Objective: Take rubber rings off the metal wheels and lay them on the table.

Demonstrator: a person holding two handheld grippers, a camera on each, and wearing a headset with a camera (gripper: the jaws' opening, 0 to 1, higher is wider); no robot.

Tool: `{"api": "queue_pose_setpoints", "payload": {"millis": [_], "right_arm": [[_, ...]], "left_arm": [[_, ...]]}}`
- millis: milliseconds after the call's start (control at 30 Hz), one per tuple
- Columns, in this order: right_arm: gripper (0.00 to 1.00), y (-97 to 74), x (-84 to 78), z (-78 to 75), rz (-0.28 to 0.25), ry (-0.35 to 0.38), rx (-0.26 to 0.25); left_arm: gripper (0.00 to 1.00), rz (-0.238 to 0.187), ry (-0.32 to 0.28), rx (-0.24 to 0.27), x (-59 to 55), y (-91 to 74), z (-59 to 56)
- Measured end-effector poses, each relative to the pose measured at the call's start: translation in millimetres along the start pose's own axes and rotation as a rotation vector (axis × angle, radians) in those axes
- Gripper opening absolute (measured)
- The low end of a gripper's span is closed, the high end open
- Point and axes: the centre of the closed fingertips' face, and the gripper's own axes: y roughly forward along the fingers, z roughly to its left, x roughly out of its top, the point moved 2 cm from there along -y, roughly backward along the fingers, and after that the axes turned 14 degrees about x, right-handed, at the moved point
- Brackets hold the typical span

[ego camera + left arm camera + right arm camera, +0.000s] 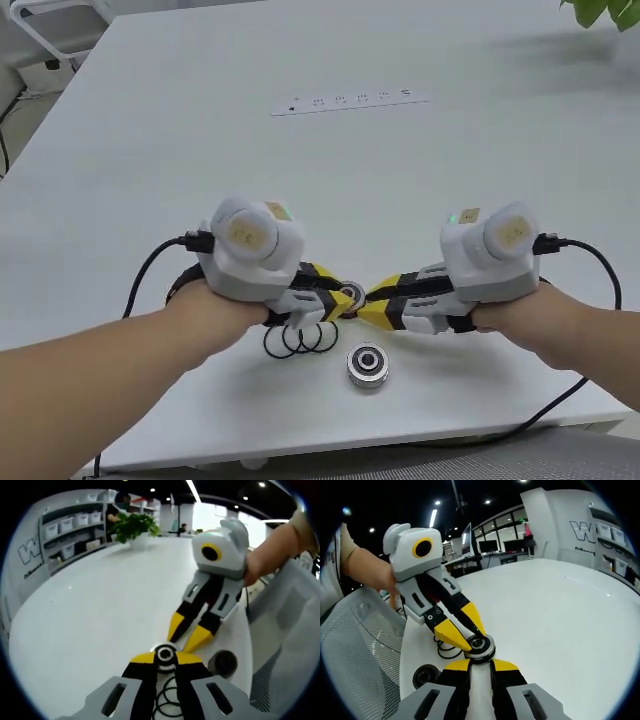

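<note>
Right now I am holding the left gripper (165, 662) nearly closed, and its yellow tips are squeezing a metal wheel (165, 653). The right gripper (481, 667) is pointing at the same wheel from the other side. Its jaws are a little apart and its tips are right at the wheel's edge, but I cannot tell if they are pinching anything. Under the left gripper, loose rubber rings (300, 340) are lying on the table (300, 170). Just beside them a second wheel (368, 364) is sitting flat on its side.

Rubber rings (300, 341) half under left claw (338, 298)
</note>
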Motion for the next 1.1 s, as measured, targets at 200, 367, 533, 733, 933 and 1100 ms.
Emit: {"api": "queue_pose_setpoints", "payload": {"millis": [200,367,533,733,933,1100], "right_arm": [[0.10,-0.4,-0.6,0.4,0.001,0.002,-0.002],[0.01,-3.1,-2.4,-1.9,-0.004,0.018,-0.015],[0.00,-2.9,-1.7,-0.8,-0.018,0.065,-0.017],[0.00,-7.4,-2.6,-8.7,-0.115,0.235,-0.016],[0.00,-10.9,-1.0,-10.1,-0.162,0.306,-0.023],[0.00,-11.9,-0.5,-6.7,-0.179,0.318,-0.028]], "left_arm": [[0.13,-0.007,0.004,0.014,-0.2,0.3,0.3],[0.13,-0.007,0.014,0.025,0.2,0.8,-0.3],[0.13,-0.010,0.026,0.033,-0.3,1.6,-0.2],[0.13,-0.008,0.043,0.047,0.5,2.9,-0.9],[0.13,-0.008,0.035,0.053,2.3,4.4,-2.0],[0.12,-0.001,0.034,0.054,2.9,5.3,-2.4]]}}
